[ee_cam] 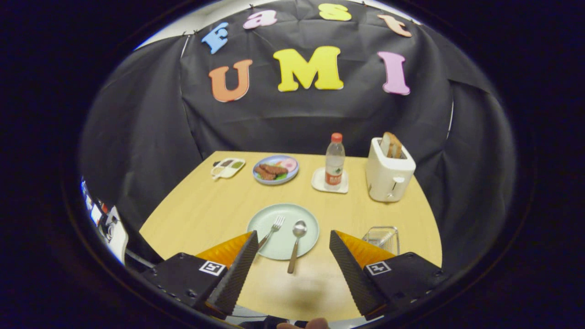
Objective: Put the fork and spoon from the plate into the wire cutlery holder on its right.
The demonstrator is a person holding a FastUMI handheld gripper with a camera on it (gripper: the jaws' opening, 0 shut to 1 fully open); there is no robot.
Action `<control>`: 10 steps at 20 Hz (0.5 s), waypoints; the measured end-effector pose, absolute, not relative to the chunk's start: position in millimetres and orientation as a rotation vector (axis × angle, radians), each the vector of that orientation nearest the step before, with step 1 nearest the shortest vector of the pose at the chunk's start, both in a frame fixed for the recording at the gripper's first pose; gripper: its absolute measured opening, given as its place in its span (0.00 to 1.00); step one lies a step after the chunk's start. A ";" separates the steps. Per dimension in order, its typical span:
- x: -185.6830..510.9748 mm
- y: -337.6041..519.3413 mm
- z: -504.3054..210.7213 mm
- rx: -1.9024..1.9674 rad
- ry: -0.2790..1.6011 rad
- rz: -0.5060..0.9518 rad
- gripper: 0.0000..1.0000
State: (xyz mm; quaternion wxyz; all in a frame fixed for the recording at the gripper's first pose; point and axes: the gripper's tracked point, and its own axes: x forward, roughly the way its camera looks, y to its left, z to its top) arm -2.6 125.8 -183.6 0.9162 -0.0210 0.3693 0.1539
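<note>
Our gripper (pixel 289 237) hangs with jaws wide apart and empty above the desk (pixel 205 205). At lower centre the fork (pixel 273 230) and spoon (pixel 296 242) lie on the plate (pixel 265 219); the wire cutlery holder (pixel 383 238) sits lower right. We risk the thin handles slipping or the plate sliding.

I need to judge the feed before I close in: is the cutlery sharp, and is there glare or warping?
Gripper view: fork and spoon on the plate read sharp, no glare; fisheye bends the table edge; a soft shadow lies between the open hand-held gripper fingers; the wire cutlery holder is faint and see-through.
</note>
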 end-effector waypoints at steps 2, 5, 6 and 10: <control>-1.6 126.3 -209.6 -0.079 0.905 0.299 0.95; -8.2 128.4 -247.9 -0.096 1.112 0.288 0.96; -8.7 129.5 -261.1 -0.097 1.171 0.285 0.96; -4.0 128.9 -303.8 -0.128 1.325 0.251 0.96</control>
